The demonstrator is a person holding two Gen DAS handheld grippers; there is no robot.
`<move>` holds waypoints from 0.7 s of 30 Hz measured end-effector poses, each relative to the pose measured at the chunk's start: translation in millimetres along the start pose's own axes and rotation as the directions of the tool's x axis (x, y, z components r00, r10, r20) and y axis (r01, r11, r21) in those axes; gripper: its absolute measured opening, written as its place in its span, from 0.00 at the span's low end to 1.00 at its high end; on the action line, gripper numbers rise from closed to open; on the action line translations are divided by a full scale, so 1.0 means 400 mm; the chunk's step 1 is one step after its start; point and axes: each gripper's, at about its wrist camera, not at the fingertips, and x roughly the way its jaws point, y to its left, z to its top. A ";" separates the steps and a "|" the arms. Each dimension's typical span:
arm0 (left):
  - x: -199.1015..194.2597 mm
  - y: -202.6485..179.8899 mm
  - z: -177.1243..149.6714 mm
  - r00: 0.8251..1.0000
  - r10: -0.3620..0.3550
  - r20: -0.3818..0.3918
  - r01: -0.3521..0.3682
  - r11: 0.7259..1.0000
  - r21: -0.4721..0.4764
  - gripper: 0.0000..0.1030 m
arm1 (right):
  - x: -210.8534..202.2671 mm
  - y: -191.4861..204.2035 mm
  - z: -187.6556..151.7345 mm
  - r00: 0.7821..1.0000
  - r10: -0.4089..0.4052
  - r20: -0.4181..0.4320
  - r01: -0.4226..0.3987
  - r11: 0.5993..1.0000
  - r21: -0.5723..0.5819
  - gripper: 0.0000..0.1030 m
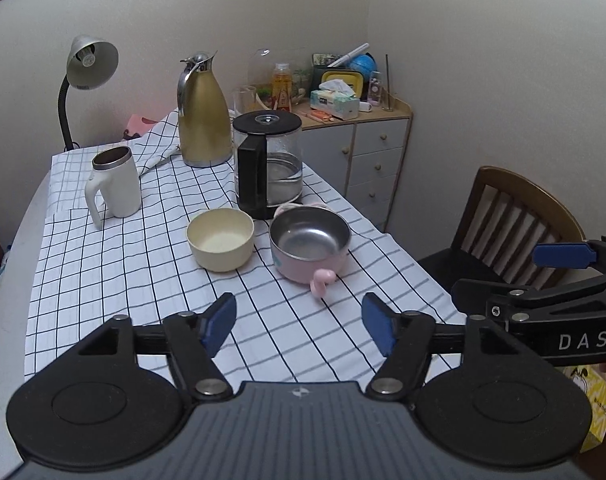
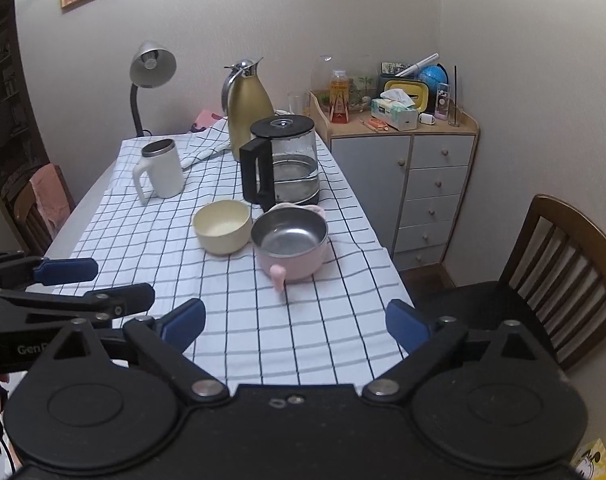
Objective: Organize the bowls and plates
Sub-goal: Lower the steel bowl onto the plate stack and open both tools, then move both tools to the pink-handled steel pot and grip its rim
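Both claws wide, empty, above near edge of counter. Cream bowl just left of pink bowl, both in front of kettle. Left claw lines up nearer cream bowl; right claw nearer pink bowl, its handle pointing toward claws.

Both wrist cams face down-fwd, sharing table.
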 end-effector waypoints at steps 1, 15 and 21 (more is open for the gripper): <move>0.018 0.005 0.013 1.000 0.005 0.002 -0.005 1.000 -0.007 0.72 | 0.016 -0.005 0.012 1.000 -0.002 -0.001 0.002 1.000 0.000 0.97; 0.259 0.035 0.177 0.996 0.085 -0.042 -0.085 0.996 -0.006 0.74 | 0.254 -0.078 0.172 0.998 -0.032 -0.054 0.031 0.999 -0.017 1.00; 0.371 0.049 0.211 0.991 0.094 -0.095 -0.095 0.995 -0.010 0.74 | 0.353 -0.096 0.209 0.996 -0.039 -0.086 0.035 0.998 -0.044 1.00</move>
